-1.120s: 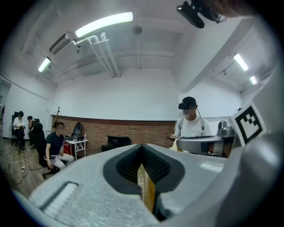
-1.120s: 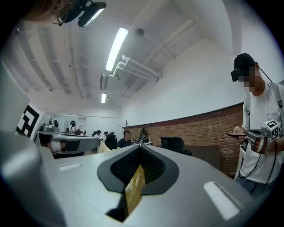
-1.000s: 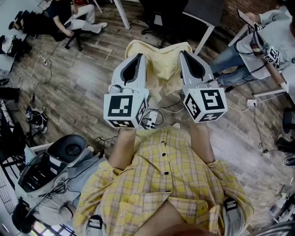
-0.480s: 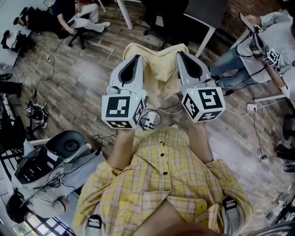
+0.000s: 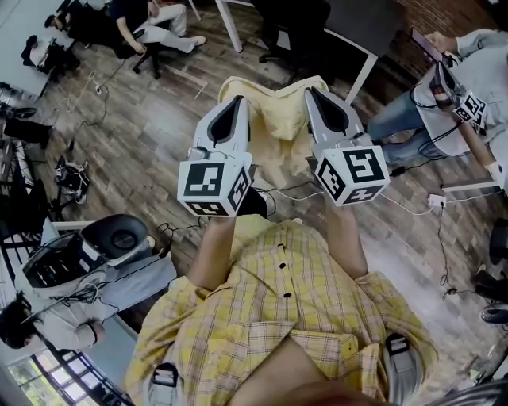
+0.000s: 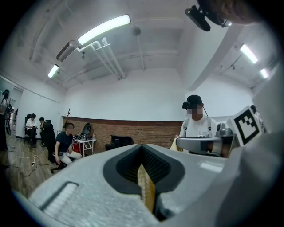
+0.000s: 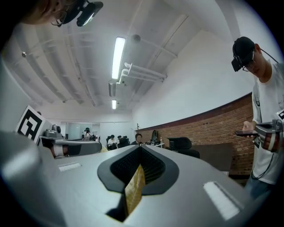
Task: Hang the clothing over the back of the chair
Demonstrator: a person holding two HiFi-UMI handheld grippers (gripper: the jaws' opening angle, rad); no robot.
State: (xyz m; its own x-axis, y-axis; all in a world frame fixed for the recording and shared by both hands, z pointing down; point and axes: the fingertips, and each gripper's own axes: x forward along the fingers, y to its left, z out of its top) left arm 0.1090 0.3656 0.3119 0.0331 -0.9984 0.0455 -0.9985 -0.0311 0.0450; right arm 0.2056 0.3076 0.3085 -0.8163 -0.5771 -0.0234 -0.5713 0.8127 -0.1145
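Observation:
A pale yellow garment [image 5: 278, 119] hangs between my two grippers, spread at chest height over the wooden floor. My left gripper [image 5: 236, 101] is shut on its left top edge; a yellow strip of cloth [image 6: 146, 188] shows pinched between the jaws in the left gripper view. My right gripper [image 5: 312, 93] is shut on the right top edge, and the same cloth [image 7: 134, 188] sits in its jaws in the right gripper view. Both point level. A black office chair [image 5: 292, 28] stands just beyond the garment, by a white-legged desk [image 5: 361, 59].
A grey chair [image 5: 119, 238] loaded with gear and cables stands at lower left. Cables and a power strip [image 5: 435, 200] lie on the floor. A person [image 5: 456, 95] stands at right holding a phone. Others sit at upper left [image 5: 151, 20].
Both grippers have carried the garment forward together, still shut on it. The black chair and desk now sit closer, and the floor has slid back beneath me.

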